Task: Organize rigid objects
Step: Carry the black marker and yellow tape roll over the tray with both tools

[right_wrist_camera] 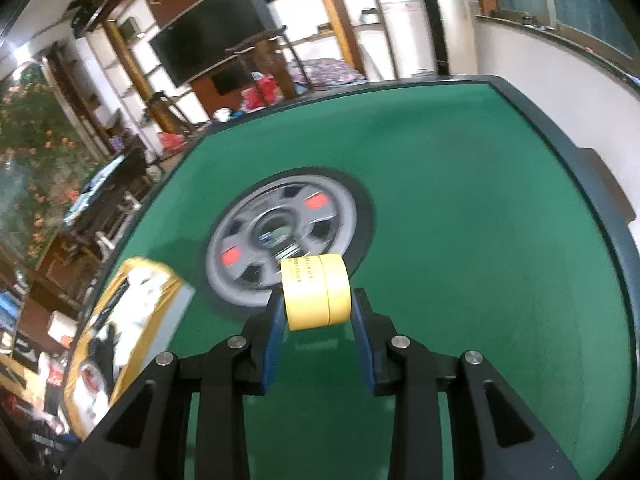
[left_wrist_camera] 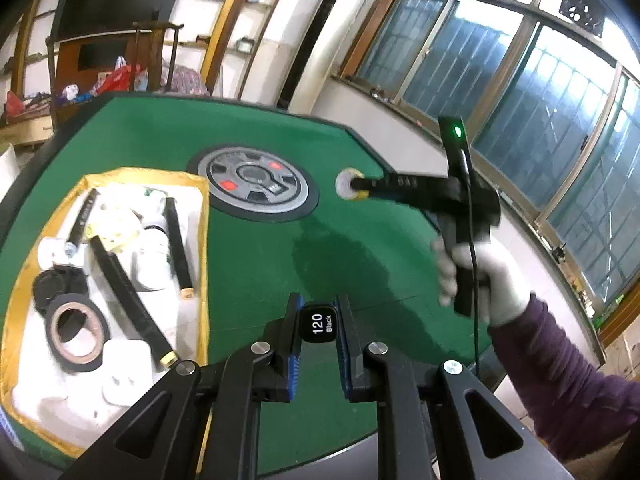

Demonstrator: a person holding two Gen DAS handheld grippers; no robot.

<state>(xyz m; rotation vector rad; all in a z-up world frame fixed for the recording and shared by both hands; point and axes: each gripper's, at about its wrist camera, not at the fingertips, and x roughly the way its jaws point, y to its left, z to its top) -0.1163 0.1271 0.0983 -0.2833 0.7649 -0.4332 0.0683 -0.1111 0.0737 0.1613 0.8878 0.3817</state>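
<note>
My left gripper [left_wrist_camera: 318, 312] is shut on the end of a black marker [left_wrist_camera: 318, 325] whose cap reads "120 Black"; it hangs over the green table near the front edge. To its left lies a yellow-rimmed white tray [left_wrist_camera: 202, 216], also seen as the tray [right_wrist_camera: 132, 266] in the right wrist view. My right gripper [right_wrist_camera: 318, 304] is shut on a yellow tape roll [right_wrist_camera: 316, 292], pads pressing its flat sides, above the table's round centre panel [right_wrist_camera: 288, 236]. From the left wrist view the right gripper [left_wrist_camera: 358, 189] holds the tape roll [left_wrist_camera: 347, 184] beside that panel [left_wrist_camera: 256, 184].
The tray holds a black tape roll [left_wrist_camera: 76, 332], black sticks [left_wrist_camera: 132, 304], white plugs [left_wrist_camera: 124, 376] and other small items. A white-gloved hand [left_wrist_camera: 484, 280] with a purple sleeve carries the right gripper. The green felt table [left_wrist_camera: 360, 264] ends in a dark raised rim.
</note>
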